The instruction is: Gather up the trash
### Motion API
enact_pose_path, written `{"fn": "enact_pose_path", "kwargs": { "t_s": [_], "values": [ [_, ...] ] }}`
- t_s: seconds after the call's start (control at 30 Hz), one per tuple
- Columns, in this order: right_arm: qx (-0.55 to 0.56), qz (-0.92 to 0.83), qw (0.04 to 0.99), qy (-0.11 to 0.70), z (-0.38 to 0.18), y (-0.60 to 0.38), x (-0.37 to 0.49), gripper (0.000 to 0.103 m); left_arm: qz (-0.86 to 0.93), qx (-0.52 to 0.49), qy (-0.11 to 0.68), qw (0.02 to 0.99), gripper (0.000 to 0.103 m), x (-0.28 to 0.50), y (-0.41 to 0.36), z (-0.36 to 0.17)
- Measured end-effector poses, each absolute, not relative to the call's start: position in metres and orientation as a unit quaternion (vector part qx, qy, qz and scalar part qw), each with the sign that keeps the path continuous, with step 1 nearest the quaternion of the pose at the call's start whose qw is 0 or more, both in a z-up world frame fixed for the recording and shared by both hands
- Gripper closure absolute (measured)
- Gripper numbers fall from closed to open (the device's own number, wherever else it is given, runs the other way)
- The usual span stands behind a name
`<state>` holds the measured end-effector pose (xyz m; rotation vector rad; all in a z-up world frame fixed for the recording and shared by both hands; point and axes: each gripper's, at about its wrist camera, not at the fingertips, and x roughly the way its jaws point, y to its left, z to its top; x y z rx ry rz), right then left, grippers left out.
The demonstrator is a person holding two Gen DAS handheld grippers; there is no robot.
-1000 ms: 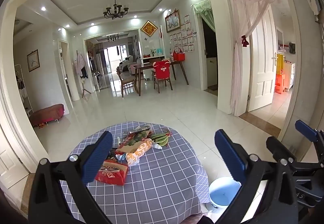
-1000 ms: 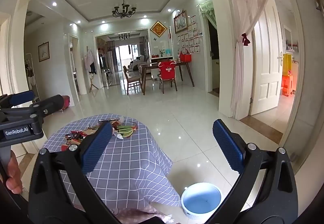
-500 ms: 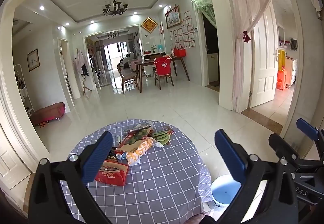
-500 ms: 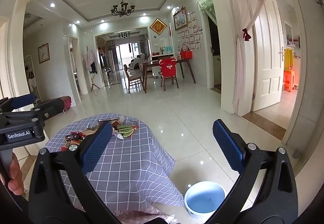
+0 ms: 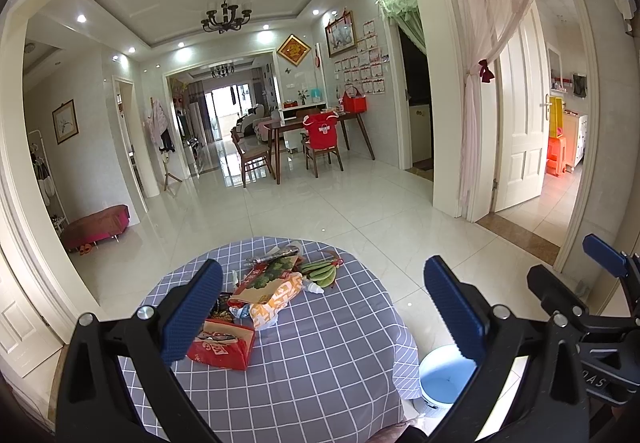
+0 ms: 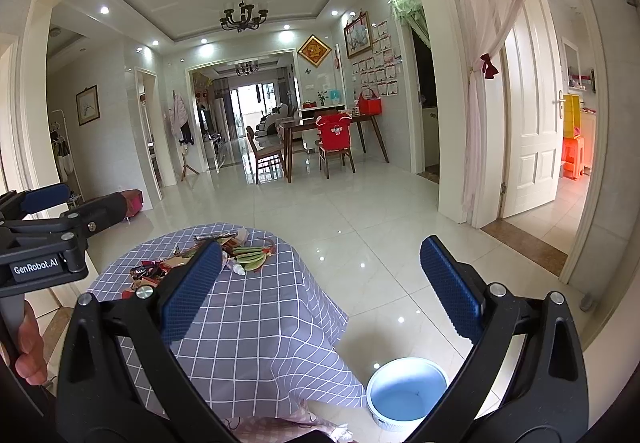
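Both views have tilted up slightly, left gripper (image 5: 323, 313) and right gripper (image 6: 320, 293) still wide and empty over the grey checked tablecloth (image 5: 320, 363); wrapper pile (image 5: 264, 293), lower centre, untouched, pale blue bin (image 6: 406, 391) waiting at lower right.

A lived-in home, open hall running into a dining area. Chandelier (image 5: 226, 15) on a recessed ceiling, wooden dining table (image 5: 316, 123) with chairs (one draped in red), framed pictures and a red diamond ornament (image 5: 294, 49) on the walls, pink lace curtain (image 5: 486, 55) tied back at a doorway, glossy tiled floor (image 5: 320, 203), coats hanging, slippers by a low bench (image 5: 96, 227).
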<state>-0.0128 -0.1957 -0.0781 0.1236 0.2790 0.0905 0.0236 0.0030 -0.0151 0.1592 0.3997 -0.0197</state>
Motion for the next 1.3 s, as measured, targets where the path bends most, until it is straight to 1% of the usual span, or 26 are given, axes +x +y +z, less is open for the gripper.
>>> {"fn": "enact_pose_path", "kwargs": {
  "t_s": [1.3],
  "values": [
    [0.071,0.044,0.986,0.142,-0.0849,-0.1967,-0.0125,0.006,-0.012,0.088,0.198,0.976,0.004,0.0190,-0.0037,-0.0201]
  ]
}}
